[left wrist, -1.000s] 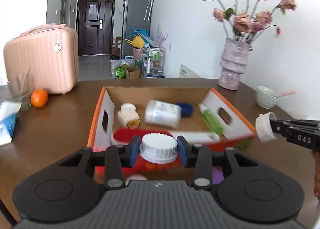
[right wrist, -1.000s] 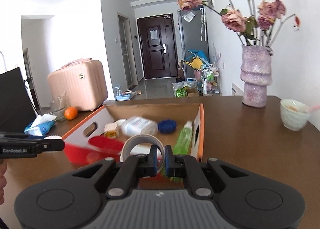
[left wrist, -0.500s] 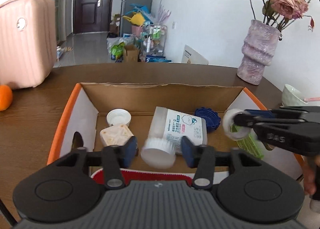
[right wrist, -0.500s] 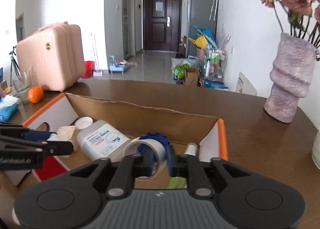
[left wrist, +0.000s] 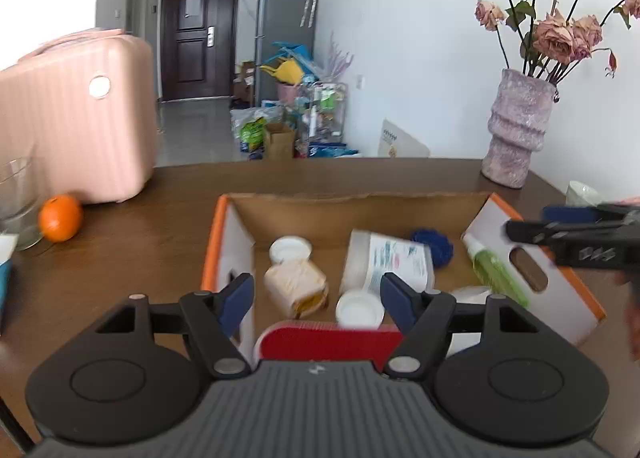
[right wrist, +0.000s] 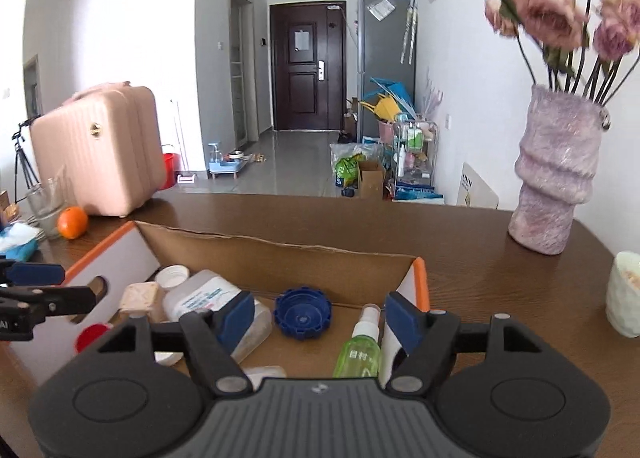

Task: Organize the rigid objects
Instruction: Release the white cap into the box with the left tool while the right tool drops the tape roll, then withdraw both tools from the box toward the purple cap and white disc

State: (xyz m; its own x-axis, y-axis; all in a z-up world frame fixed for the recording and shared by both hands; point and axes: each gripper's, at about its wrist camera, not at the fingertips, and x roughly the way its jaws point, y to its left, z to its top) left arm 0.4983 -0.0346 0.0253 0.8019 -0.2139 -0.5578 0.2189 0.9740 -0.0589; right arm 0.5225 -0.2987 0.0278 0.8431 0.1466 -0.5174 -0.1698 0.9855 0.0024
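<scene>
Hovering over the orange-edged cardboard box (left wrist: 536,290), both grippers were empty at this moment. The left gripper (left wrist: 316,298) had its blue-padded jaws spread wide with nothing between them; the right gripper (right wrist: 320,316) showed the same wide spread, also holding nothing.

Contents lying in the box: a white ribbed screw cap (left wrist: 359,308) near the front wall, a second white round lid (left wrist: 290,250) further back, a beige squarish jar (left wrist: 296,288) on its side, a clear plastic bottle with a white printed label (left wrist: 386,262) lying flat, a dark blue scalloped plastic cap (right wrist: 303,310), a green spray bottle with a white nozzle (right wrist: 358,350) along the right wall, and a red flat-topped item (left wrist: 332,340) at the front edge. A pale object beside the spray bottle was too blurred to identify.

Judgement: the step in hand looked like a release just completed, with both tools over the box and unloaded. Next move would call for lifting clear of the box walls and locating any remaining rigid item on the brown wooden table (right wrist: 480,270); none was evident apart from an orange fruit (right wrist: 72,222) and a white cup (right wrist: 624,294).
</scene>
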